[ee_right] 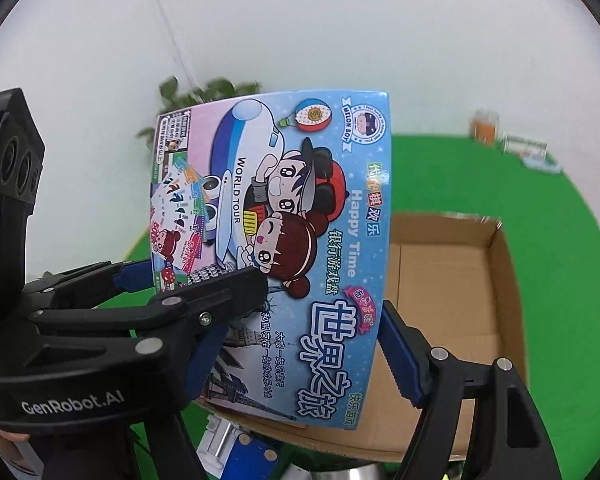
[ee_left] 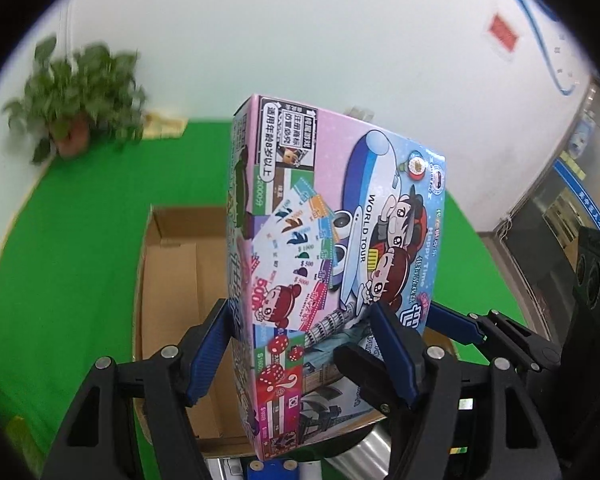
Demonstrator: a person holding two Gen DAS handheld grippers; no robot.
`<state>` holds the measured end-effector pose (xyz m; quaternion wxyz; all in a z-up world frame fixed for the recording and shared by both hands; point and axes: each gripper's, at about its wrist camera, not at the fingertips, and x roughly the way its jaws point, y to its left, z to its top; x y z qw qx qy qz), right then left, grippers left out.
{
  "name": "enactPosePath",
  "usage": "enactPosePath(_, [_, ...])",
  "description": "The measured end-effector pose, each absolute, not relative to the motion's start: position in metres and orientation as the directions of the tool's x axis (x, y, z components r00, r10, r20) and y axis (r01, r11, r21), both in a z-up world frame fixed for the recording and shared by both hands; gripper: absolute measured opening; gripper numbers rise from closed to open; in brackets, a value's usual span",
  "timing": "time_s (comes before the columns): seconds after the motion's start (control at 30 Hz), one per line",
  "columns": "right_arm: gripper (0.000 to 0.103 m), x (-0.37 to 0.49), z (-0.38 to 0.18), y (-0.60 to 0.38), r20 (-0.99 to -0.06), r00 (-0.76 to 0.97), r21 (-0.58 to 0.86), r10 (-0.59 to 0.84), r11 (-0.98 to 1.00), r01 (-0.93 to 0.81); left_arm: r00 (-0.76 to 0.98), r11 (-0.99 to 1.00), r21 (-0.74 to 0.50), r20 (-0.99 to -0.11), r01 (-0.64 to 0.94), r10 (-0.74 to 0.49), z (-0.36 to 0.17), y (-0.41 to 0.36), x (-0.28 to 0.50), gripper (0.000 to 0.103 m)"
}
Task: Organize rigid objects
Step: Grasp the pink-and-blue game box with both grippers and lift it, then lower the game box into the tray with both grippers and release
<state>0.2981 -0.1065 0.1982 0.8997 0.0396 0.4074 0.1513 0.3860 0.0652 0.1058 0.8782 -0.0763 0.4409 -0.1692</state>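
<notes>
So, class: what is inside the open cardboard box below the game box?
The cardboard box shows only bare brown floor and walls where visible. The game box, held by both the left gripper and right gripper, covers the rest.

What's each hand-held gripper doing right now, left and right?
Left hand-held gripper: shut on the game box.
Right hand-held gripper: shut on the same box.

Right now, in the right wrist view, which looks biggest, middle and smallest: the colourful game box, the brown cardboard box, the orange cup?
1. Colourful game box, though it's nearest.
2. Brown cardboard box.
3. Orange cup, far off.
</notes>
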Motion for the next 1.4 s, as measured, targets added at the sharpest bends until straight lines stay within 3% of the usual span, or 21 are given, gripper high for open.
enactPosePath(0.3, [0.067,0.336,0.124,-0.095,-0.807,0.497,0.239,0.318,0.946,-0.218,0.437,0.936,-0.307,-0.828,0.173,-0.352,0.038,0.071,0.411,0.070])
enactPosePath(0.53, [0.065,0.363,0.022,-0.103,-0.864,0.377,0.276,0.335,0.940,-0.202,0.341,0.949,-0.287,-0.885,0.132,-0.316,-0.023,0.068,0.408,0.070])
enactPosePath(0.7, [0.061,0.368,-0.021,-0.098,-0.894,0.285,0.302,0.345,0.935,-0.183,0.282,0.953,-0.287,-0.910,0.101,-0.304,-0.052,0.073,0.409,0.069])
enactPosePath(0.97, [0.061,0.369,-0.037,-0.103,-0.885,0.270,0.345,0.379,0.924,-0.166,0.260,0.958,-0.260,-0.923,0.120,-0.283,-0.044,0.071,0.408,0.069])
enactPosePath(1.03, [0.061,0.369,-0.036,-0.105,-0.884,0.266,0.352,0.384,0.922,-0.163,0.262,0.959,-0.259,-0.924,0.115,-0.280,-0.040,0.075,0.411,0.064])
enactPosePath(1.1, [0.038,0.373,-0.036,-0.107,-0.904,0.255,0.314,0.342,0.938,-0.143,0.314,0.960,-0.249,-0.908,0.126,-0.277,-0.029,0.076,0.407,0.064])
enactPosePath(1.4, [0.041,0.373,-0.046,-0.102,-0.921,0.226,0.285,0.317,0.944,-0.165,0.539,0.960,-0.227,-0.794,0.163,-0.279,0.033,0.088,0.359,0.064])
